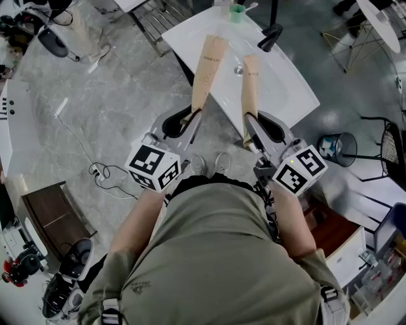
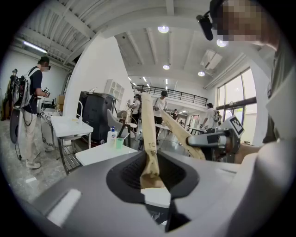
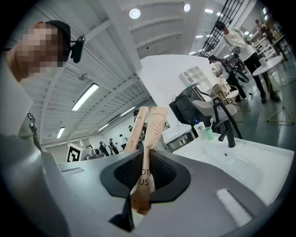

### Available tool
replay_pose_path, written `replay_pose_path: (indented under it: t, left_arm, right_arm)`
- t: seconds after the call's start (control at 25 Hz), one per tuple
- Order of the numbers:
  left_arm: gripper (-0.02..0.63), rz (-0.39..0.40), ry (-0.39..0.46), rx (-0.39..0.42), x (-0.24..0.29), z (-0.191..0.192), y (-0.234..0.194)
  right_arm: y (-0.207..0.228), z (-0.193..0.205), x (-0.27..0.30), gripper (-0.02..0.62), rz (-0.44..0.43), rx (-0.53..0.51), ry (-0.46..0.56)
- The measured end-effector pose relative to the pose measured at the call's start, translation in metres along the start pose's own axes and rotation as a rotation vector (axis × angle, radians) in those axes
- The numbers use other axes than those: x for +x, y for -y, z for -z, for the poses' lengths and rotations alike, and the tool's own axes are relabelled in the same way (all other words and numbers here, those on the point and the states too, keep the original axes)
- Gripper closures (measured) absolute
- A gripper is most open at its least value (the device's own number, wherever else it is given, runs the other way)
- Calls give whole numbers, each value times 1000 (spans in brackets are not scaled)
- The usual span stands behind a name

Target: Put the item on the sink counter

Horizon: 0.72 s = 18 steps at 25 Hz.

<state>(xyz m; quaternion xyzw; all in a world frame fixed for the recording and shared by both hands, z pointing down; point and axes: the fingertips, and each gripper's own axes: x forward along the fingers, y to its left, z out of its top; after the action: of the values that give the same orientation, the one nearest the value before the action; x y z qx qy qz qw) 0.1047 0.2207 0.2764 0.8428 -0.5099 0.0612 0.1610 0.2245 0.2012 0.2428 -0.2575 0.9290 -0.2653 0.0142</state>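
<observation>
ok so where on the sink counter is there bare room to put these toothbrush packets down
Bare, in the head view: the flat end of the sink counter right of the basin, beyond the black faucet, and the strip at its left corner. Crowded: the far corner, with the green cup and soap bottle.

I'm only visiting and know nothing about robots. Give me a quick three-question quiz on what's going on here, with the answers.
1. True or false: the left gripper is empty.
2. Where does the green cup stand? A on a shelf; B on the sink counter; C in a drawer.
3. How many paper packets are gripped in all?
Key: 1 false, it is shut on one of the paper packets; 2 B; 3 two, the other is in the right gripper.
</observation>
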Motion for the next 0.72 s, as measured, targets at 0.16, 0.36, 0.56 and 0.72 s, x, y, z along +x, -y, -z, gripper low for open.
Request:
replay_pose_path:
  t: [0.16, 0.36, 0.56, 0.72]
  left_arm:
    - [541, -9, 2, 2, -3, 1, -1]
    - [541, -26, -3, 8, -7, 5, 0]
    - [541, -40, -20, 8, -11, 8, -3]
    - [541, -54, -25, 8, -12, 9, -9]
  right_arm:
    - [0, 1, 0, 546, 0, 2, 4]
    - [1, 0, -5, 546, -4, 5, 22]
    - [2, 4, -2, 546, -9, 26, 25]
    - [4, 6, 1, 546, -14, 39, 24]
